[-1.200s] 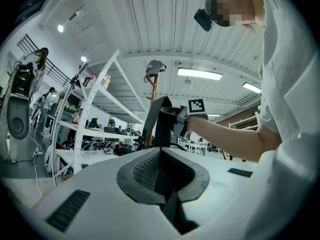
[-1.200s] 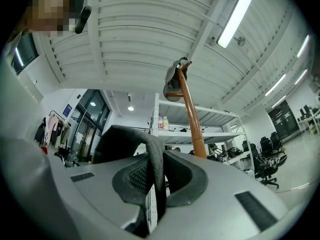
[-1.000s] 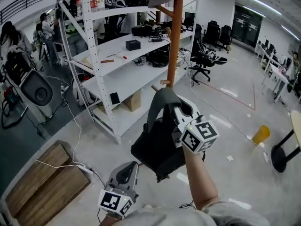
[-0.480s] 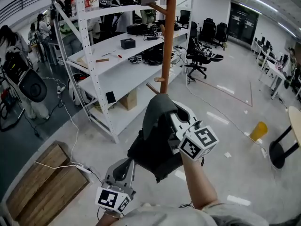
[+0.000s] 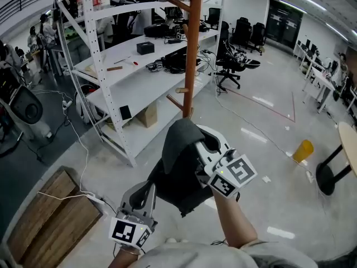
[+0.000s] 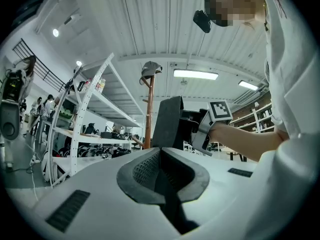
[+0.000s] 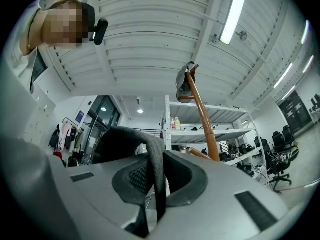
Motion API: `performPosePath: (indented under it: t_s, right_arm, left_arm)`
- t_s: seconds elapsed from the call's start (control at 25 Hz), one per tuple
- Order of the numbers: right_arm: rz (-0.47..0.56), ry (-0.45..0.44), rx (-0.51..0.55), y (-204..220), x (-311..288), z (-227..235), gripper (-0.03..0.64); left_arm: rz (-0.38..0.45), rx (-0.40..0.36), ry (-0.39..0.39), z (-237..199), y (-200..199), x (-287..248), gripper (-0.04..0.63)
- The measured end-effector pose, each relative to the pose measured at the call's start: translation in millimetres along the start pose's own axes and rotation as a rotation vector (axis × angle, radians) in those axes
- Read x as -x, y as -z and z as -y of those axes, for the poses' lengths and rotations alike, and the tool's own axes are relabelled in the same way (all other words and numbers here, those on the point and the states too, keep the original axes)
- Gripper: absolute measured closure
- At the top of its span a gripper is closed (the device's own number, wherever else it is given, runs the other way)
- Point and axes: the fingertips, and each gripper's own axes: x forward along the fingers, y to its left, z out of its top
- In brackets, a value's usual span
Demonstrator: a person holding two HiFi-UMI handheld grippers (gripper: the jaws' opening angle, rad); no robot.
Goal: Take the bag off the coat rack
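jaws of the right gripper [image 5: 196,145] are pressed almost together on the dark strap of the bag [image 5: 177,175]; in the right gripper view the strap [image 7: 154,160] runs up out of the narrow slot between the pads and loops over to the left. the bag hangs from that grip in front of the person, clear of the pegs of the coat rack [image 5: 189,54], whose wooden pole stands behind it. the left gripper [image 5: 146,190] is low at the bag's lower left corner, and its own view shows its jaws pressed together with nothing between them, the bag [image 6: 168,123] and the other tool ahead of it, just right of the pole [image 6: 148,115]. much of the bag's right side is covered by the right gripper in the head view, and in the right gripper view its body is mostly hidden behind the tool, so only the strap and a dark hump show. whether the left gripper touches the bag cannot be told. the top of the rack is cut off by the upper edge of the head view; the gripper views show a grey cap [image 7: 185,83] hanging there. compared with a second ago, the bag and right gripper sit lower and further left in the head view, further from the lower peg, and the left gripper is closer to the bag; the grip on the strap is unchanged.
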Motion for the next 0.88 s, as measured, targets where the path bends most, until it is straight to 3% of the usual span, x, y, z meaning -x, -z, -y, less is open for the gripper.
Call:
performPosePath:
  t_s: [0.88]
  right_arm:
    - [-0.021,-0.049,-0.039,16,51,-28,0.58]
  left_arm:
    - [0.02,-0.046,0.044,11,-13,-17,0.575]
